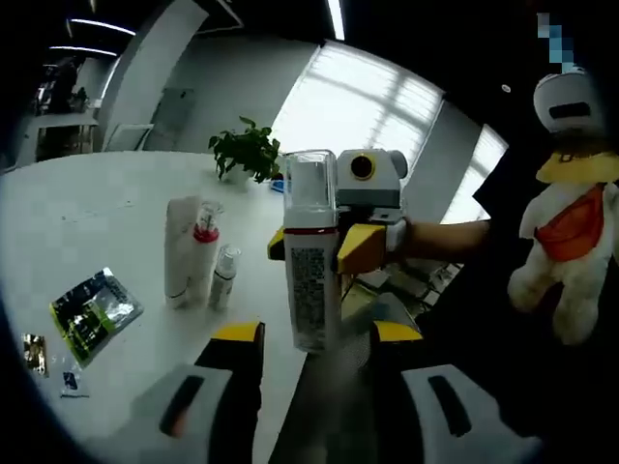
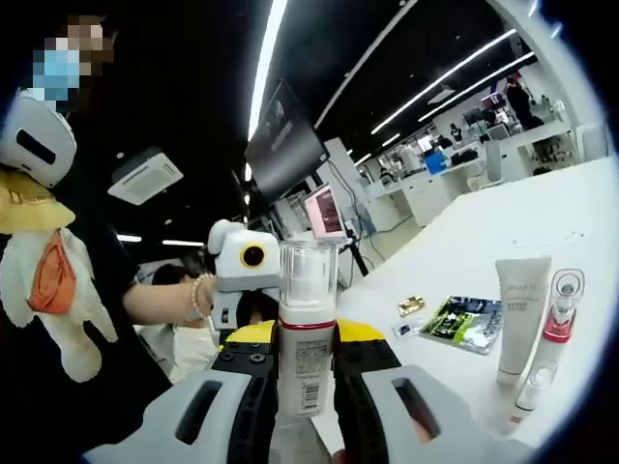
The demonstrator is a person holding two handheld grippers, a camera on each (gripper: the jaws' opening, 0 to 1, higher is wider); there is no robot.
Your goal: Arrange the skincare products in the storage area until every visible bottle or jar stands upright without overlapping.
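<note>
Above the table [image 1: 87, 213] edge, your right gripper [image 2: 305, 362] pinches the pump bottle [image 2: 307, 329] upright between its fingers; left gripper [image 1: 309, 338] fingers spread. Next, stand it beside the tube [image 2: 520, 314], apart.

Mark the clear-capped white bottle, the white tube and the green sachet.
clear-capped white bottle [image 2: 307, 362], right gripper view, label.
white tube [image 2: 520, 319], right gripper view, mid-body.
green sachet [image 1: 94, 311], left gripper view, centre.

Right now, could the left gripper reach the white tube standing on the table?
Probably yes: the left gripper is open, and bare table lies between it and the white tube. The pump bottle sits off to the side.
</note>
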